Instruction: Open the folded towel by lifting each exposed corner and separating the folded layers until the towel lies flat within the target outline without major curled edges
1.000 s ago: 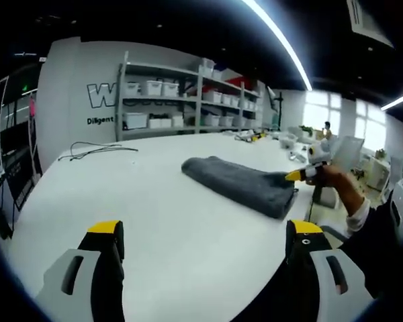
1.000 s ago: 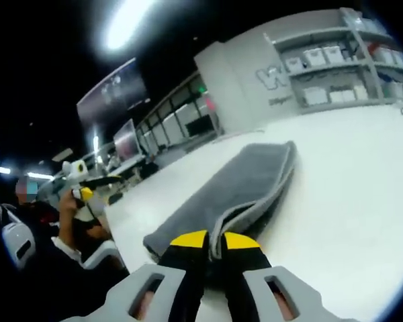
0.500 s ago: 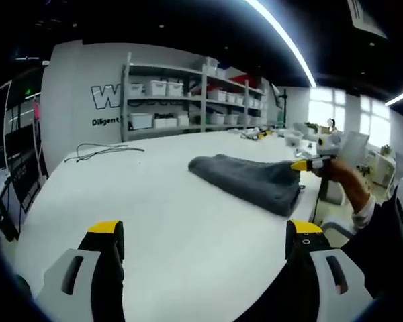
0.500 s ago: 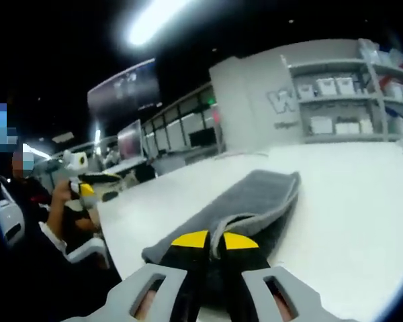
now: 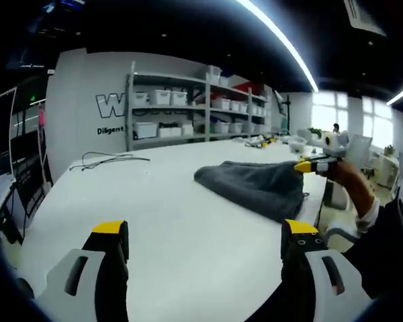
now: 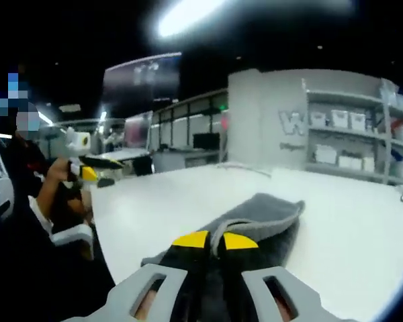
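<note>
White table (image 5: pixel 161 201), grey towel (image 5: pixel 255 188), shelving (image 5: pixel 188 107) behind, cable (image 5: pixel 111 159).

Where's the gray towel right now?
In the left gripper view, the gray towel lies on the white table's right side, its near corner pinched by the right tool.

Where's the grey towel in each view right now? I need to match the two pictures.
Left gripper view: the grey towel lies right of centre on the white table, its far end pinched by the right gripper.
Right gripper view: the towel sits low at centre, a corner clamped in that gripper.
Shared landmark: the shelving with white bins.
</note>
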The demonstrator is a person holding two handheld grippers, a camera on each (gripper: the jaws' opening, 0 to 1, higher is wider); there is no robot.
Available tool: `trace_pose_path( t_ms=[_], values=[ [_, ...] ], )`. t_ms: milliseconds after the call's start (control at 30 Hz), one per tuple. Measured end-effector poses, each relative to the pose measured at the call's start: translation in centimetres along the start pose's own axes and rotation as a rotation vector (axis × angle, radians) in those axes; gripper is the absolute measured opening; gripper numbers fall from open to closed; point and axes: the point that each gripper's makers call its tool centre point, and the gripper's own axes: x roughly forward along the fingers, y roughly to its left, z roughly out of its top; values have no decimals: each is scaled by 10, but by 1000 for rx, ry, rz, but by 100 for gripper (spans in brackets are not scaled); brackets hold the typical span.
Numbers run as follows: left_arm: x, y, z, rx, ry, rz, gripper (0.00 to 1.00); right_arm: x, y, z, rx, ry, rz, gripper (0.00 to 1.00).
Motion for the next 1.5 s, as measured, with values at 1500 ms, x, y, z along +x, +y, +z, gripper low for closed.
trace_pose_path(
  t_ms=[1500],
  values=[
    [16,-13,7,44,-64,-29,90,35,48,34,-180,-13,64,3]
  ],
)
